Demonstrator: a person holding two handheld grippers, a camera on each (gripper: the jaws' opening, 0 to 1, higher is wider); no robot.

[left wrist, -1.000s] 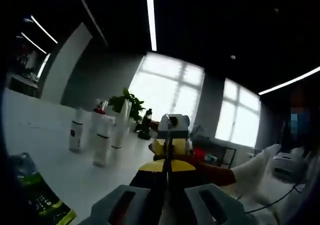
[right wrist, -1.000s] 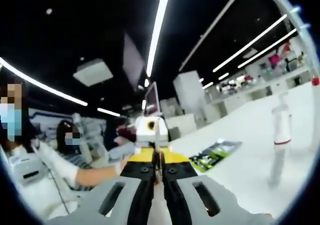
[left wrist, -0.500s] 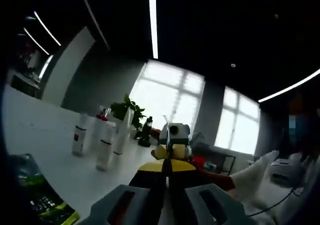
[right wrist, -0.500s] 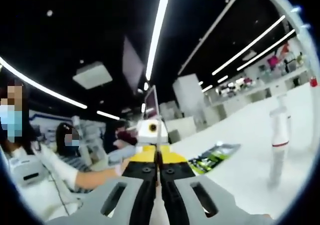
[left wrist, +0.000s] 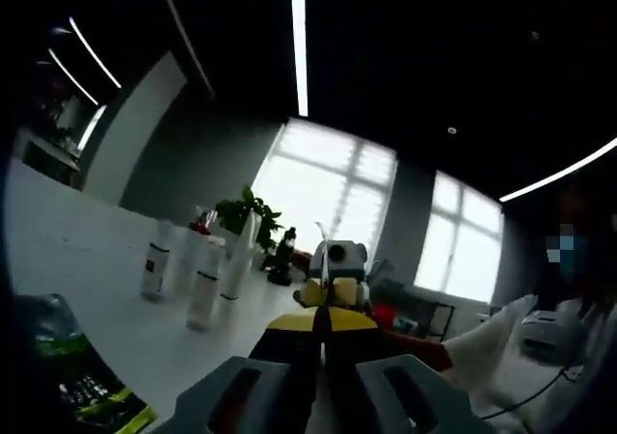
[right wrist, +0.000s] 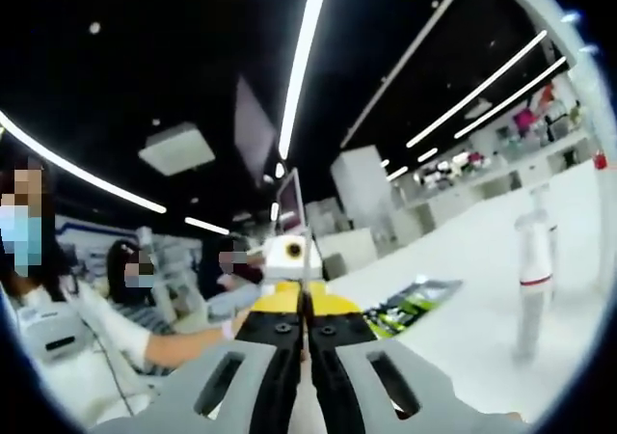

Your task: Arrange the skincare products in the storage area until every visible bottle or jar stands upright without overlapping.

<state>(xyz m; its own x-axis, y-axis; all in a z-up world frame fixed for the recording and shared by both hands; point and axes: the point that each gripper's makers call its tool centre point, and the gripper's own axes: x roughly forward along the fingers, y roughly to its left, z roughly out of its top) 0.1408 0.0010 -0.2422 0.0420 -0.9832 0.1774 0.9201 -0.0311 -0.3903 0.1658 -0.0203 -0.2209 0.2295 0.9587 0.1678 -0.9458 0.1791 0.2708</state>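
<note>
Skincare bottles: cluster of white ones (left wrist: 204, 284) standing on the white table (left wrist: 77, 251), roughly 10 o'clock from the left gripper (left wrist: 323, 304) in the left gripper view. All look upright from here, but they're bunched close and I can't tell if any touch.

Lone bottle: tall white one with a red band (right wrist: 532, 284), standing upright at about 3 o'clock in the right gripper view, well apart from the right gripper (right wrist: 305, 313).

Long axis: vertical on every bottle I can make out, so nothing obviously lying down.

Left gripper fingers: pressed together, nothing pinched. It points past the cluster, toward the windows (left wrist: 333, 198).

Right gripper fingers: also pressed together, nothing between them.

Facing: the two grippers look aimed at each other, each with the other's camera end dead ahead near 12 o'clock.

Other stuff: green and black packet (left wrist: 72, 381) lying flat near 8 o'clock in the left gripper view, and it shows again (right wrist: 410, 304) past the right jaws around 2 o'clock. Potted plant (left wrist: 246, 212) behind the cluster.

Nearer hand: my guess is the left one for the cluster, swinging toward 10 o'clock; the right one for the lone bottle.
</note>
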